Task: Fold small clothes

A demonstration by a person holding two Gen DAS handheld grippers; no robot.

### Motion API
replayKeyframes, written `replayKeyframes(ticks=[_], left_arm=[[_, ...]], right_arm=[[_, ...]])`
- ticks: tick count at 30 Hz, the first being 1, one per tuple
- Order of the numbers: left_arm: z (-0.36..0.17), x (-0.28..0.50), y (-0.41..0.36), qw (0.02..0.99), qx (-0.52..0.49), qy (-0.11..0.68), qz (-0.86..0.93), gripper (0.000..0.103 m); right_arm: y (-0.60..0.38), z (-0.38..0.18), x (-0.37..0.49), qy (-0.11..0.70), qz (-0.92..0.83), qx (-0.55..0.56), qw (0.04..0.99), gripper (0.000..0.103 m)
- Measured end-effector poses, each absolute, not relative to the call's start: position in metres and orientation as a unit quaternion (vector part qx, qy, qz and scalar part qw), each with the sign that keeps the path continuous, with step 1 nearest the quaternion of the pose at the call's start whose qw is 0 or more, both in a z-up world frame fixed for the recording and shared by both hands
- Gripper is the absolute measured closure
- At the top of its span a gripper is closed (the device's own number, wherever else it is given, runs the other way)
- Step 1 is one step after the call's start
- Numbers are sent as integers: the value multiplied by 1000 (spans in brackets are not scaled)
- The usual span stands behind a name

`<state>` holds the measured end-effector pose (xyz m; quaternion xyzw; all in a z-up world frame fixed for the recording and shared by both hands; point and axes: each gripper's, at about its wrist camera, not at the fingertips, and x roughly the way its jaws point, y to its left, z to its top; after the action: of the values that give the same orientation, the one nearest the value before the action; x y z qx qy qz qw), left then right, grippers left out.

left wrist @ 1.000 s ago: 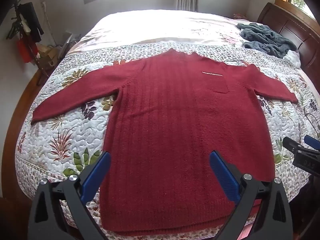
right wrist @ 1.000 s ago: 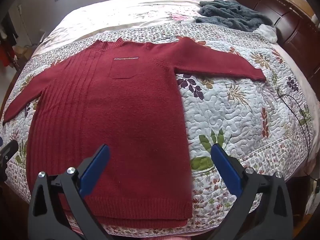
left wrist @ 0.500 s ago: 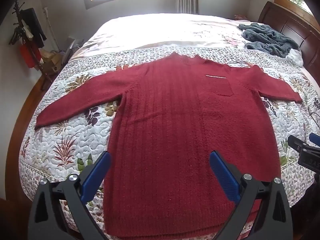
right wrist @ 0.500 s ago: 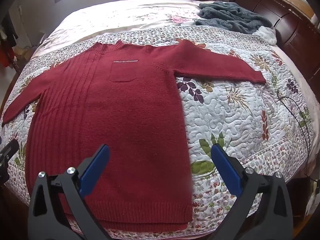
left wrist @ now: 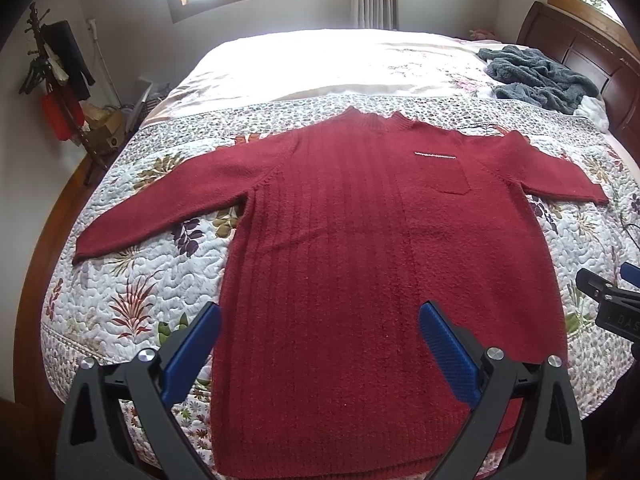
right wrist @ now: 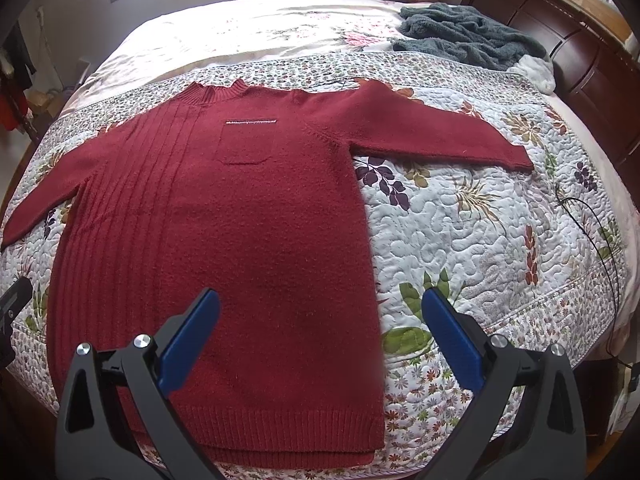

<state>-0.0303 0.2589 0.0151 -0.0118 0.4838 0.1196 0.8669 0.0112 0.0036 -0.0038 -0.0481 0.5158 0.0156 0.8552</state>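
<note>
A dark red knit sweater (left wrist: 360, 248) (right wrist: 224, 232) lies flat and face up on the bed, both sleeves spread out sideways, a small chest pocket (left wrist: 446, 178) (right wrist: 245, 148) below the collar. My left gripper (left wrist: 320, 316) hovers open above the sweater's lower body, holding nothing. My right gripper (right wrist: 320, 312) hangs open over the hem's right side, one blue pad above the knit and the other above the quilt. The right gripper's tip (left wrist: 608, 292) shows at the right edge of the left wrist view.
A floral quilt (right wrist: 480, 240) covers the near half of the bed, a pale sheet (left wrist: 340, 64) the far half. A grey fleece heap (left wrist: 536, 74) (right wrist: 464, 34) lies by the dark wooden headboard (right wrist: 580, 52). A coat stand (left wrist: 60, 92) stands left of the bed. A black cable (right wrist: 596, 232) runs over the quilt's right side.
Both grippers have drawn back and risen a little, so the sweater sits farther off and lower in each view. The sweater itself has not moved; jaws stay open.
</note>
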Motion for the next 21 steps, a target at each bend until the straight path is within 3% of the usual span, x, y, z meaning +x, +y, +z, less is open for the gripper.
replayKeyframes(ticks=[21], left_arm=[[13,-34,264,868,-14,480,130,4]], right_arm=[[9,1,13,508,21,-51,860,3]])
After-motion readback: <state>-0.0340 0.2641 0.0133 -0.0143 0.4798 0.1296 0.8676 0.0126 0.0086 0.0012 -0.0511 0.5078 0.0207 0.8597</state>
